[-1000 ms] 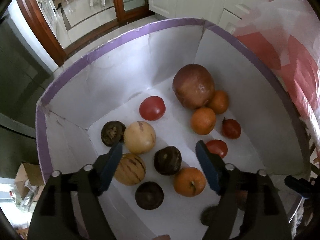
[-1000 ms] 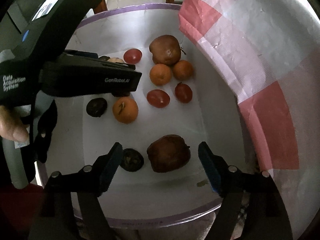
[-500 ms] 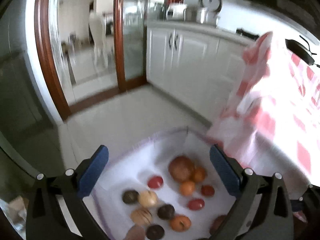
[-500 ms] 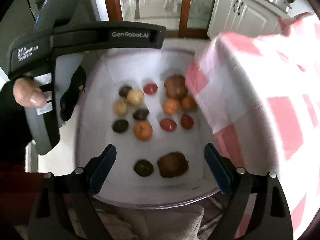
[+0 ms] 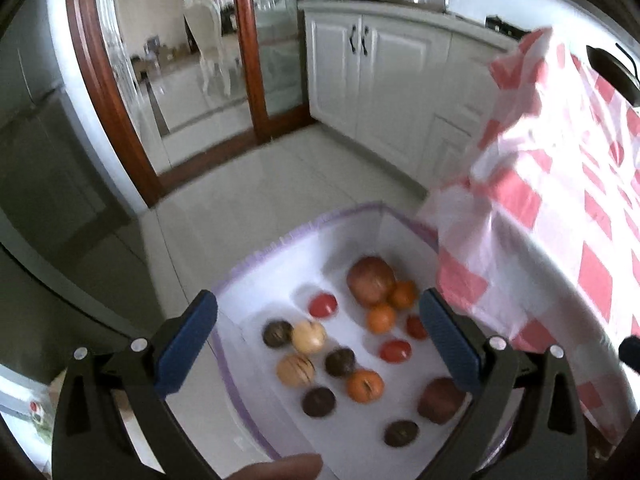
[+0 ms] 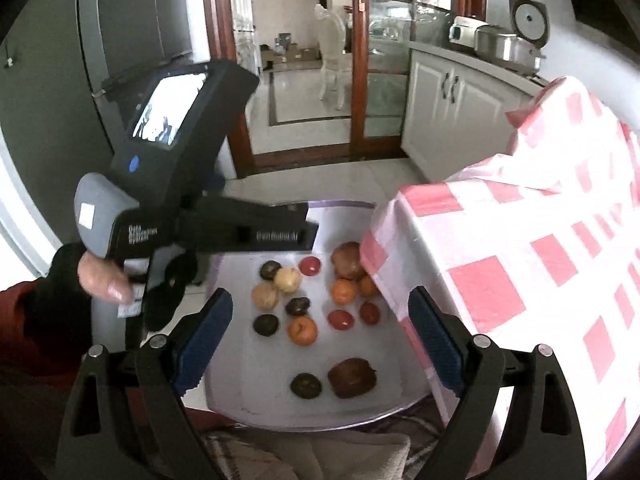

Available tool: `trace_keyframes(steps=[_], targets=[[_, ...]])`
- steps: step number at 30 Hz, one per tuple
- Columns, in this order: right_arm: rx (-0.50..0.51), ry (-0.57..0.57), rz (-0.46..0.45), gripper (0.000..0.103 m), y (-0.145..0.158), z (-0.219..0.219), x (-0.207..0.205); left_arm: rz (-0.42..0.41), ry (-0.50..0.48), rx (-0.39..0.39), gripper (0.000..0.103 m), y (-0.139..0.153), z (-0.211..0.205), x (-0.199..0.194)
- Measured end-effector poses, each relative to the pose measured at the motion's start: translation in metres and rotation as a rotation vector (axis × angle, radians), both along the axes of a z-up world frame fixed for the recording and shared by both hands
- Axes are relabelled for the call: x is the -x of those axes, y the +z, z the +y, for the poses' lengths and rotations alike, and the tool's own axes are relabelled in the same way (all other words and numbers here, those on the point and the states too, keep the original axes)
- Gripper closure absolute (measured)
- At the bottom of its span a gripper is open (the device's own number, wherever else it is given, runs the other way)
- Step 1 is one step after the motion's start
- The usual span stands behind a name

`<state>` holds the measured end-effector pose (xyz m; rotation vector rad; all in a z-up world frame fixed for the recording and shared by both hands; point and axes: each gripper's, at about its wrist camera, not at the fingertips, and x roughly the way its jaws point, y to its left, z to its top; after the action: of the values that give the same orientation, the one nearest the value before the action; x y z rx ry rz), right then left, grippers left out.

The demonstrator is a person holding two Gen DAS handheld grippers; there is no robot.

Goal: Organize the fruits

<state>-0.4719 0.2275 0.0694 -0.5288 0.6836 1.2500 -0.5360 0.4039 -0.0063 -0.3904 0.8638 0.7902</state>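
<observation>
Both grippers have lifted well above the white box point(image 5: 276, 264); left gripper point(image 5: 318, 344) and right gripper point(image 6: 320, 336) now gape wide, empty. Oranges point(image 6: 303, 331), tomatoes point(image 6: 341, 319) and other fruit lie inside it.

Soft daylight through the glass doors point(image 5: 264, 40), mild motion blur, fisheye bending and dark corners.

— What fruit is in the white box point(image 6: 256, 360)?

— Three oranges point(image 6: 303, 330), three red tomatoes point(image 6: 341, 319), two pale striped melons point(image 6: 265, 295) lying close together and four dark round fruits point(image 6: 266, 324), all loose on the floor.

— Anything bigger?

— A large reddish-brown fruit point(image 6: 347, 259) at the far side, touching two oranges, and a dark brown one point(image 6: 352, 377) near the front edge, just beside a dark round one.
</observation>
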Motion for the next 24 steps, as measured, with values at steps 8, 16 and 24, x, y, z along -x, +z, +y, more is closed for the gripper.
trace_keyframes(steps=[8,16,24], targets=[[0.163,-0.092,-0.038,0.016,-0.053,0.014,-0.005,0.059,0.042,0.109,0.002,-0.049,-0.004,-0.005],[0.231,-0.109,-0.018,0.016,-0.073,0.025,-0.012,0.106,0.069,0.130,0.002,-0.084,-0.003,-0.001],[0.283,-0.132,-0.036,0.016,-0.085,0.032,-0.019,0.128,0.053,0.139,0.002,-0.096,-0.008,-0.004]])
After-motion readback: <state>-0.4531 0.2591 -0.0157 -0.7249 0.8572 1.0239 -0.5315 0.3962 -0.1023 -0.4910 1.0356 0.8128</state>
